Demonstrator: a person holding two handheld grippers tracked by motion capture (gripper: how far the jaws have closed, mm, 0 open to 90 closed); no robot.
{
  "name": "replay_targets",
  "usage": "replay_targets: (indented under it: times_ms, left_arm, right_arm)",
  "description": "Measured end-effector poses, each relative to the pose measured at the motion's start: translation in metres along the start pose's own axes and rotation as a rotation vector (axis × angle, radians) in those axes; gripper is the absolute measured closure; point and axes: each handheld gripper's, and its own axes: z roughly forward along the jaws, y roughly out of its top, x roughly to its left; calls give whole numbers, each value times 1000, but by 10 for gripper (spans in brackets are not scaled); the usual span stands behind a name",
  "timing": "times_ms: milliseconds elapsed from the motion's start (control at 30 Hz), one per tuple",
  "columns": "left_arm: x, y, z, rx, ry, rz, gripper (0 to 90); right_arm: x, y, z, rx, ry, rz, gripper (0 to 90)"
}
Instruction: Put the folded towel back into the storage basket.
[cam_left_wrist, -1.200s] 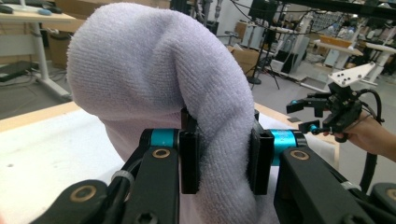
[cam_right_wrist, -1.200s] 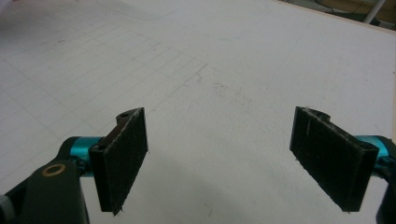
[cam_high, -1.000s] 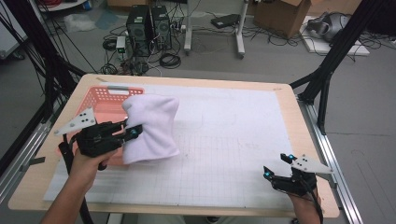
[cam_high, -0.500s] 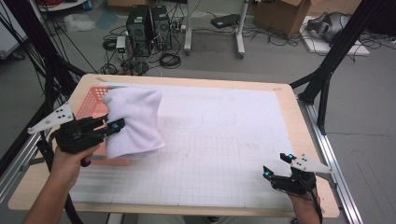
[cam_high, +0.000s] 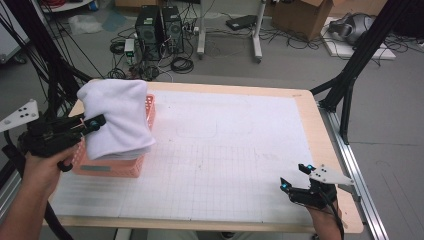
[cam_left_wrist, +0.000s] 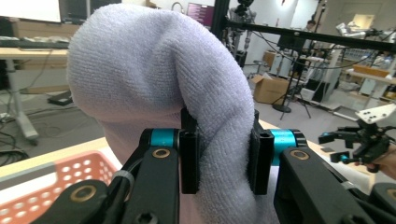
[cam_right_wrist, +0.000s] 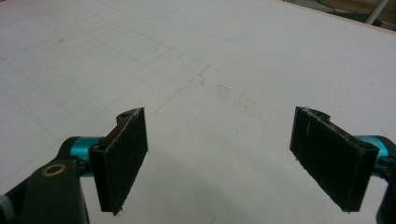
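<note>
A folded white towel (cam_high: 117, 117) hangs over the pink perforated basket (cam_high: 107, 167) at the table's left side. My left gripper (cam_high: 92, 124) is shut on the towel's left edge and holds it up. In the left gripper view the towel (cam_left_wrist: 159, 79) bulges above the jaws, pinched between them, with the basket (cam_left_wrist: 51, 179) low at the left. My right gripper (cam_high: 295, 181) rests near the table's front right edge, open. Its pads (cam_right_wrist: 122, 156) stand wide apart over the bare white mat, with nothing between them.
A white gridded mat (cam_high: 225, 150) covers the wooden table. Black frame legs (cam_high: 350, 75) stand at the right and left. Computer towers (cam_high: 160, 25), cables and a cardboard box (cam_high: 300, 15) lie on the floor beyond the far edge.
My left gripper has carried the towel leftward and toward the far side, from beside the basket to over it. The right gripper has stayed still.
</note>
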Motion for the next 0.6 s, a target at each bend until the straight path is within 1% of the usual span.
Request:
replay_targets:
  times_ms: [167,333,467,600]
  left_arm:
    - [10,4,-6,-11,16,10,718]
    - [25,7,-11,-25,14,7,718]
    - [34,10,-13,-18,19,8,718]
    - [42,12,-16,-16,14,6,718]
  right_arm:
    - [1,0,1,4,-3,-8,180]
    - [1,1,1,3,-4,-7,179]
    - [0,0,1,6,-4,-5,179]
    - [0,0,2,6,-6,-8,180]
